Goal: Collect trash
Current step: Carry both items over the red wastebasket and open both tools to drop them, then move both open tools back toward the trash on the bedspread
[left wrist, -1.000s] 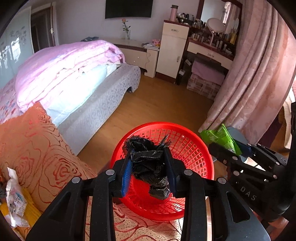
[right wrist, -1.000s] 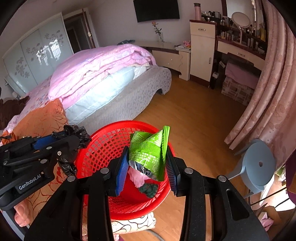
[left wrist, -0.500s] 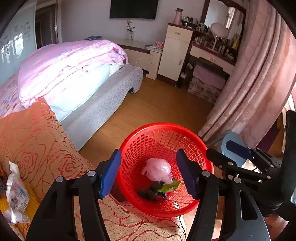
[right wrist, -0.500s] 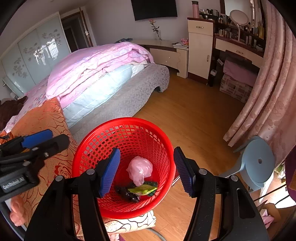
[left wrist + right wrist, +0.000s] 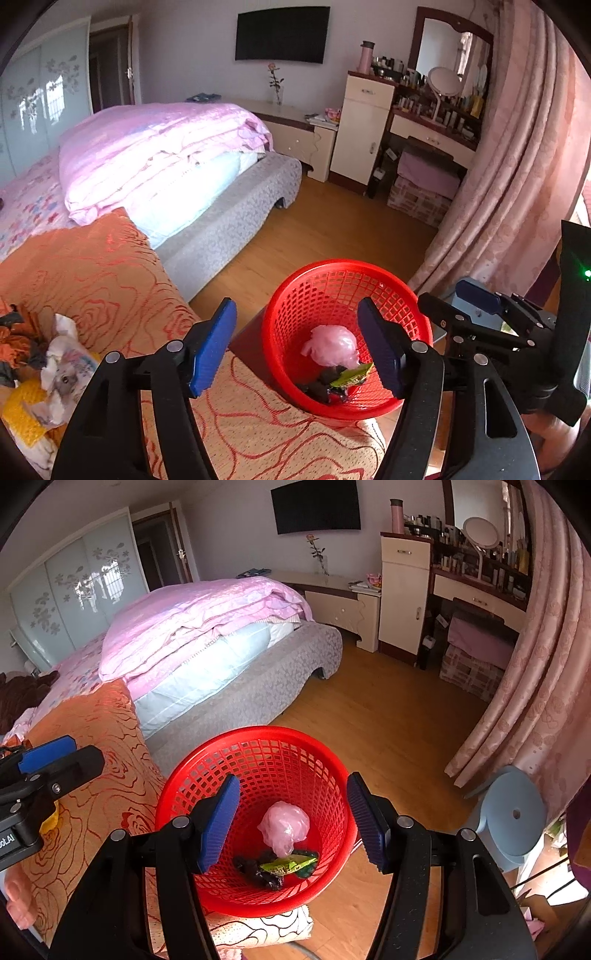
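- Left gripper (image 5: pixel 297 345) spread wide, nothing between its pads, above the red mesh basket (image 5: pixel 291 314); right gripper (image 5: pixel 293 819) likewise spread over the basket
- Pink bag (image 5: pixel 283 827), black bag (image 5: pixel 258 871) and green wrapper (image 5: pixel 290 865) lie on the basket's bottom

red mesh basket (image 5: pixel 255 746) holds pink bag (image 5: pixel 283 826), green wrapper (image 5: pixel 288 866).

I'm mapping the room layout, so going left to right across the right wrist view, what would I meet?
Left gripper → orange rose-patterned cloth → red mesh basket holding a pink plastic bag → blue stool.
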A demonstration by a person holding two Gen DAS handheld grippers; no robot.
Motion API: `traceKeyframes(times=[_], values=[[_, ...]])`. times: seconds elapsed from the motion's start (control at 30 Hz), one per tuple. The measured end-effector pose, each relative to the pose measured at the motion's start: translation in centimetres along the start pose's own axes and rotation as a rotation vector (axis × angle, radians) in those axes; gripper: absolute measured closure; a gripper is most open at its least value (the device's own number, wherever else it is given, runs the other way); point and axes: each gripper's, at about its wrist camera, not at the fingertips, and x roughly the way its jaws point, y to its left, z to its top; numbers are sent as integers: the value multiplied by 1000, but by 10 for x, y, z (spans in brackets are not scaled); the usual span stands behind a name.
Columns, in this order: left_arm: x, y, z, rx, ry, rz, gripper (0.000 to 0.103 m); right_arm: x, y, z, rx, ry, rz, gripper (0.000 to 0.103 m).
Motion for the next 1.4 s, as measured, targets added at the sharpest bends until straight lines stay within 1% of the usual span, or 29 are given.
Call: traceKeyframes(times=[0.07,0.17,0.33,0.47,0.63,0.93,1.03,1.07,1.13,1.2,1.33,1.4], values=[[-5,1,-2,-1,-9,7,37,-2,3,0,-5,-6,1,44],[-16,2,-5,2,-25,18,37,-4,6,-1,-8,-13,6,39],[-36,9,-14,2,-49,60,36,-6,14,-2,-23,-19,17,39],[-51,25,-24,-19,-53,90,33,-9,23,-4,-45,-21,30,38],[-74,48,-37,-55,-69,148,31,-14,39,-9,-79,-24,47,38],[-131,125,-66,-176,-117,295,29,-19,65,-18,-131,-14,77,38],[-145,149,-81,-165,-132,404,29,-20,71,-21,-145,-10,86,38],[-148,157,-88,-167,-127,425,29,-20,72,-21,-148,-9,87,38],[-153,171,-102,-211,-109,401,29,-19,74,-23,-153,-5,89,38],[-153,180,-114,-254,-85,345,29,-18,75,-24,-157,-1,91,38],[-138,184,-120,-260,-50,296,29,-18,77,-25,-165,4,94,38],[-130,186,-124,-268,-34,287,29,-19,77,-25,-166,2,95,38]])
